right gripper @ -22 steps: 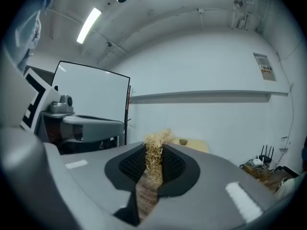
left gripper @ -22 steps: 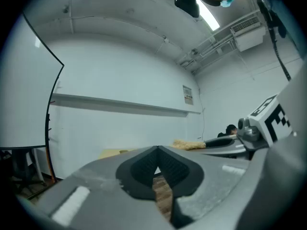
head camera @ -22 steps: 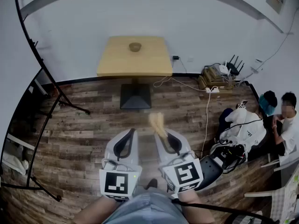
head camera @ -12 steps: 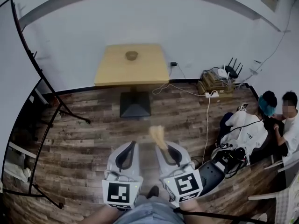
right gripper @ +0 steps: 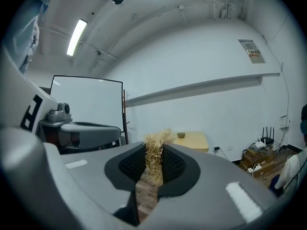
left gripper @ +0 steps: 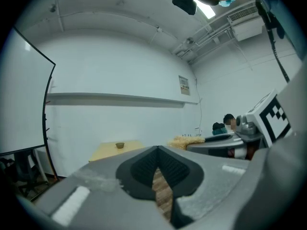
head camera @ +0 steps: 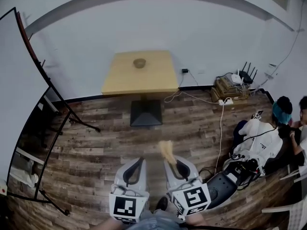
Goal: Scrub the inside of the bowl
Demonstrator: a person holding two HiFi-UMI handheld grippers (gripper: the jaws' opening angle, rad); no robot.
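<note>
A small brown bowl (head camera: 139, 63) sits on the far half of a square wooden table (head camera: 125, 80) against the white wall, well ahead of both grippers; it also shows as a small bowl (left gripper: 120, 145) in the left gripper view and as a bowl (right gripper: 181, 135) in the right gripper view. My right gripper (head camera: 171, 161) is shut on a tuft of straw-coloured scrubbing fibre (head camera: 166, 151), which sticks up between its pads as the fibre (right gripper: 156, 157). My left gripper (head camera: 135, 163) is shut with nothing between its pads.
Dark wood-plank floor lies between me and the table's black pedestal base (head camera: 146, 112). A whiteboard on a black stand (head camera: 43, 123) is at the left. Cables, a power strip and a router (head camera: 237, 78) lie at the right wall. Seated people (head camera: 283, 123) and bags are at the right.
The table and bowl have slid lower and slightly right in the head view, and the grippers sit lower in frame. Both grippers keep their state, the right still holding the fibre.
</note>
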